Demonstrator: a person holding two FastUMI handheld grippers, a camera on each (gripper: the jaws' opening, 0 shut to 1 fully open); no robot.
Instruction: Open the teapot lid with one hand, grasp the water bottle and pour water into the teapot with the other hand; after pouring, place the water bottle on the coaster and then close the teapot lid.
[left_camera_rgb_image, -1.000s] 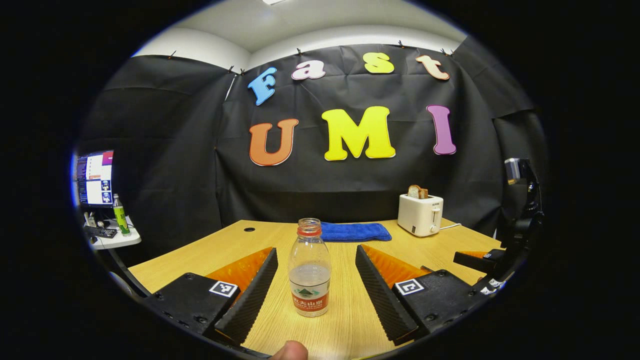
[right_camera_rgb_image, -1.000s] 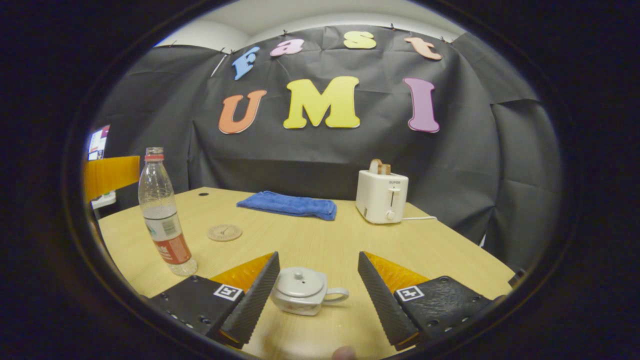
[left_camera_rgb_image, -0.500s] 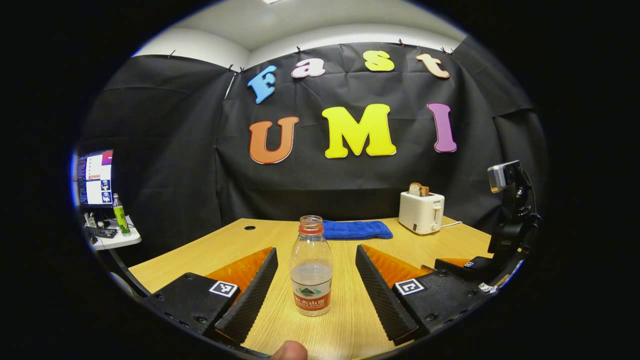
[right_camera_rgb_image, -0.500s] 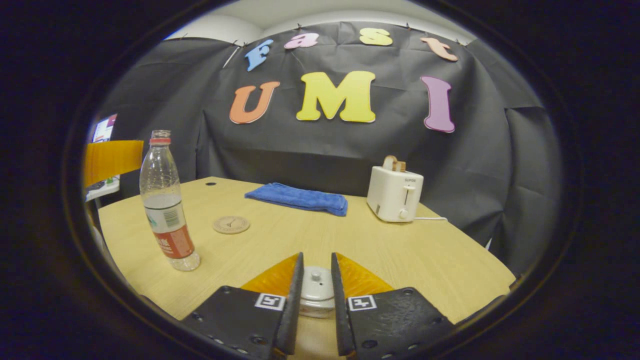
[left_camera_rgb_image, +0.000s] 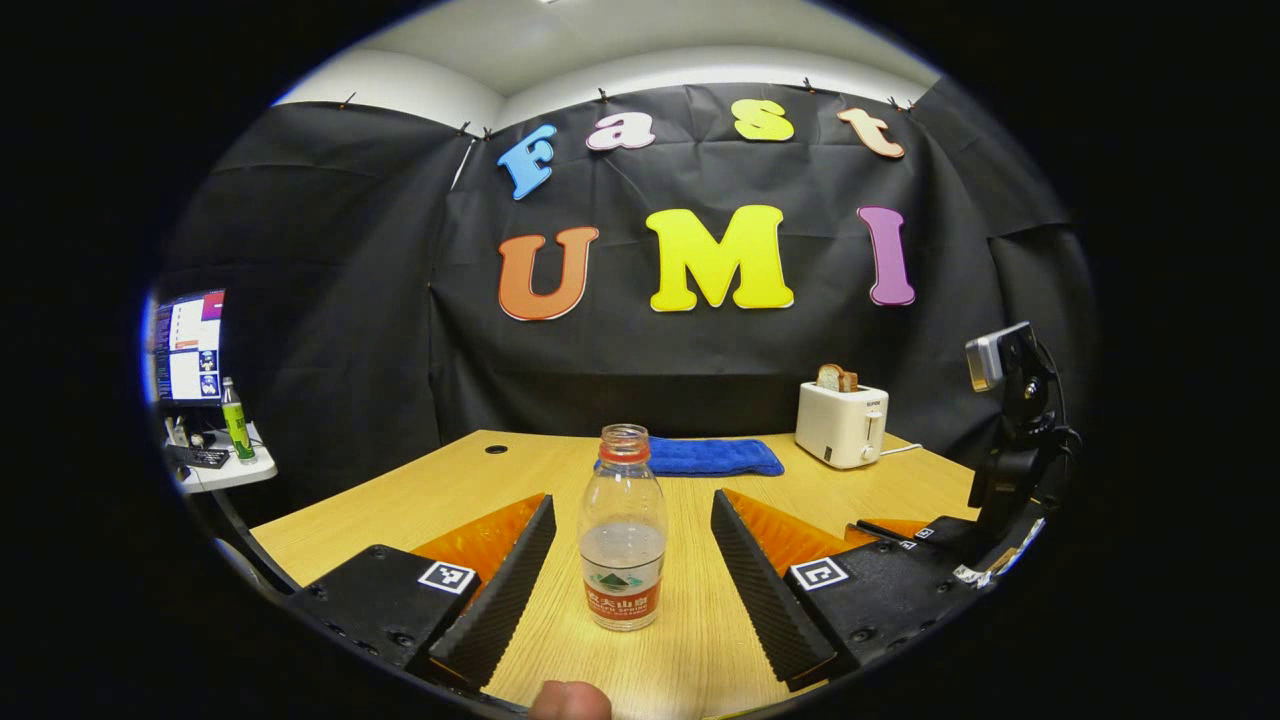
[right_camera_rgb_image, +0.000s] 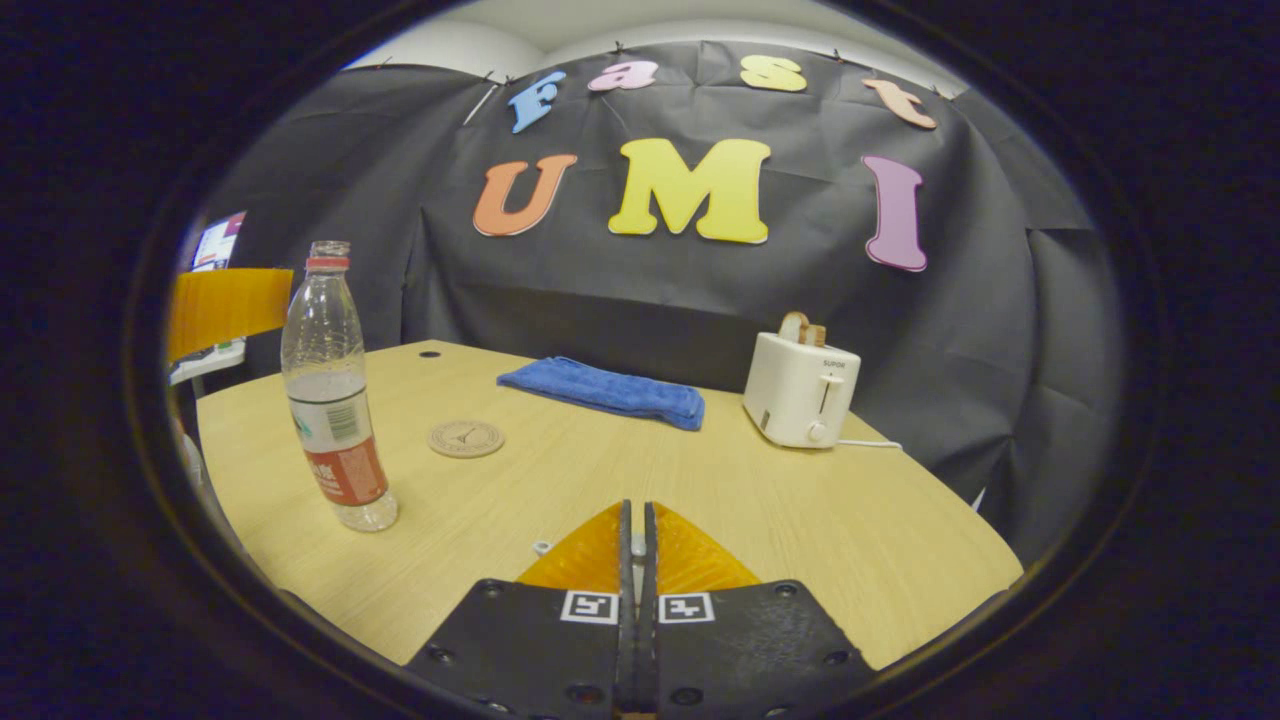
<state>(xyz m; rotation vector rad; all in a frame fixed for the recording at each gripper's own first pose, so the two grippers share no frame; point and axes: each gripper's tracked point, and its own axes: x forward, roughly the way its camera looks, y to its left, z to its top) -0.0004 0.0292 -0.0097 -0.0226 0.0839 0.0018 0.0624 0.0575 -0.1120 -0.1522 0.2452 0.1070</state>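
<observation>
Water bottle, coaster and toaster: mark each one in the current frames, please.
water bottle (left_camera_rgb_image: 622, 545): left gripper view, clear body above the label.
coaster (right_camera_rgb_image: 466, 438): right gripper view, centre of the round disc.
toaster (right_camera_rgb_image: 797, 397): right gripper view, front face of the white body.

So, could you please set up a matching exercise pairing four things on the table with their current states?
Things:
1. water bottle
2. coaster
3. blue cloth
4. toaster

States:
a. has bread sticking up from its top
b. lies folded flat
c. stands upright, uncapped and partly filled
d. lies flat with nothing on it

Pairs: 1-c, 2-d, 3-b, 4-a
</observation>
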